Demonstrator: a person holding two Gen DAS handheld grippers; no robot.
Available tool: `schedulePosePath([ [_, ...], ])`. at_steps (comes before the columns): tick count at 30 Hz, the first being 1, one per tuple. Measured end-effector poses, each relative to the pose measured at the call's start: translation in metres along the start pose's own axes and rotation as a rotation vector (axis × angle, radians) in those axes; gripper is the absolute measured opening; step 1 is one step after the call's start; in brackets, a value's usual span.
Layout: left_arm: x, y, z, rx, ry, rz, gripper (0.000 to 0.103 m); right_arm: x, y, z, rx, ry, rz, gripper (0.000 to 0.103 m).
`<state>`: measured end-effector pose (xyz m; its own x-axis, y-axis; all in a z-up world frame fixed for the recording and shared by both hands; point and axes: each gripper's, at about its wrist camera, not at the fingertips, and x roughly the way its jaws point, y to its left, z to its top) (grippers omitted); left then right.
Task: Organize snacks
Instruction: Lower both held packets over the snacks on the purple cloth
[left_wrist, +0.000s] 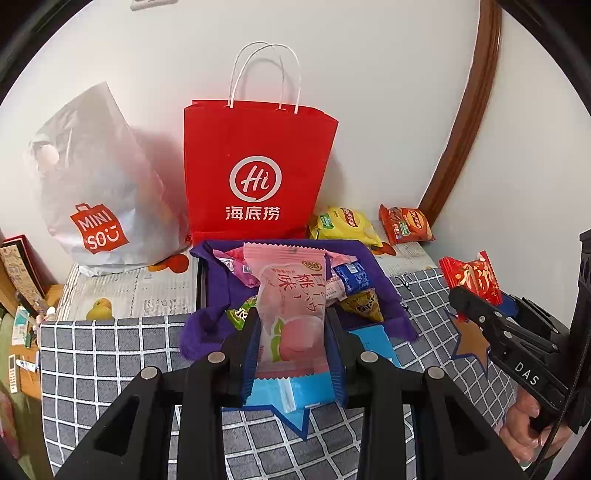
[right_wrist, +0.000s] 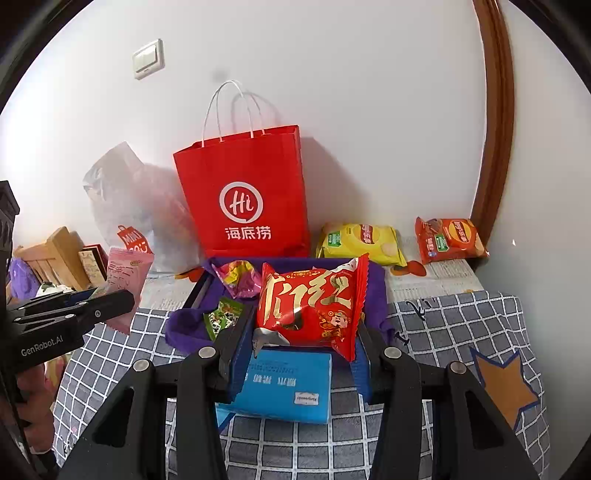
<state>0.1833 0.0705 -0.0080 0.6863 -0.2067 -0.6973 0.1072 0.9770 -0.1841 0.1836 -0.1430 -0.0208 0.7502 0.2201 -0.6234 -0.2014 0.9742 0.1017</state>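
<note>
My left gripper is shut on a pink peach-flavour snack packet, held above the near edge of a purple-lined box with several small snacks in it. My right gripper is shut on a red snack packet with gold writing, held over the same box. Each gripper shows in the other view: the right one with its red packet at the right, the left one with its pink packet at the left.
A red paper bag and a white Miniso plastic bag stand against the wall behind the box. A yellow chip bag and an orange chip bag lie at the back right. A blue tissue pack lies under my right gripper.
</note>
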Motion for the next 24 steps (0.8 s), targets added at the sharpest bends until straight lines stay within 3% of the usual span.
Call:
schedulePosePath([
  [24, 0.047, 0.009, 0.035, -0.006, 0.009, -0.004, 0.031, 0.057, -0.018, 0.021, -0.005, 0.021, -0.023, 0.046],
])
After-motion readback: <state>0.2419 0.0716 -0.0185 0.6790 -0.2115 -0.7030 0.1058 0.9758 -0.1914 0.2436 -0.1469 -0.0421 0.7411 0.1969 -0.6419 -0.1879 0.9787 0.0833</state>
